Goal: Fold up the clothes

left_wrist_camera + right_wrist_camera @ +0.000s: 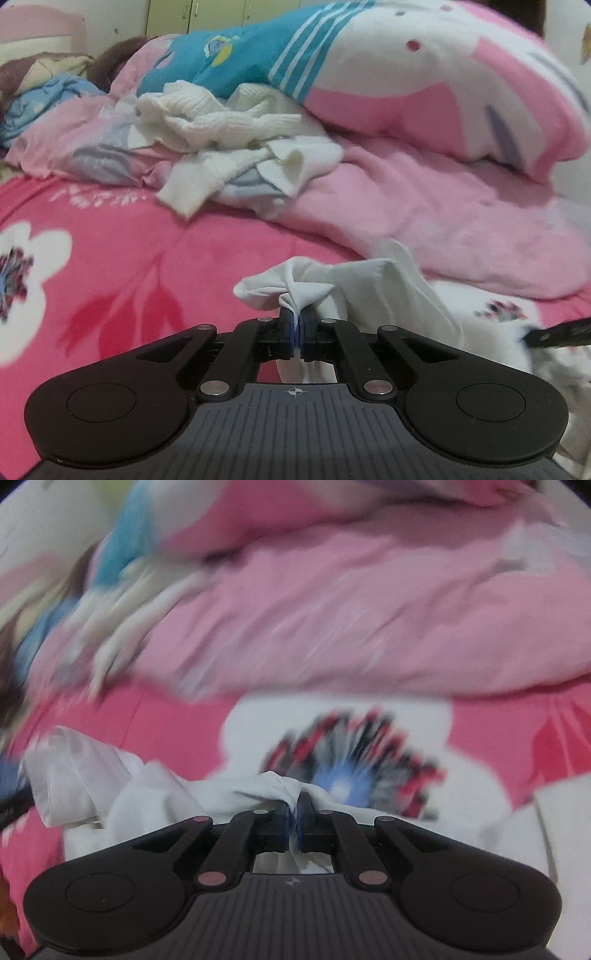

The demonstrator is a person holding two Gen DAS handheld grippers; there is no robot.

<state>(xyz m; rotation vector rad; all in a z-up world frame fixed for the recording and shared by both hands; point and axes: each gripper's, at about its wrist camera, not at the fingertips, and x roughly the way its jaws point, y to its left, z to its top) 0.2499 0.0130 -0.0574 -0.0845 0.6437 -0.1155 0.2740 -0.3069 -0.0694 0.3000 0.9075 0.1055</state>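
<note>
A thin white garment (pixel 369 291) lies bunched over the pink flowered bedspread (pixel 147 251). My left gripper (pixel 297 320) is shut on a pinched fold of it, and cloth fans out above the pads. In the right wrist view the same white garment (pixel 147 794) trails to the left, and my right gripper (pixel 295 804) is shut on another fold of it. That view is smeared by motion. A dark tip at the right edge of the left wrist view looks like the other gripper's finger (pixel 557 332).
A heap of white knitted clothes (pixel 221 125) rests on a light pink blanket (pixel 424 206) further back. Behind it lies a rolled quilt in pink, white and teal (pixel 406 74). A blue cloth (pixel 51 96) sits far left. A large white flower print (pixel 332 720) lies ahead of the right gripper.
</note>
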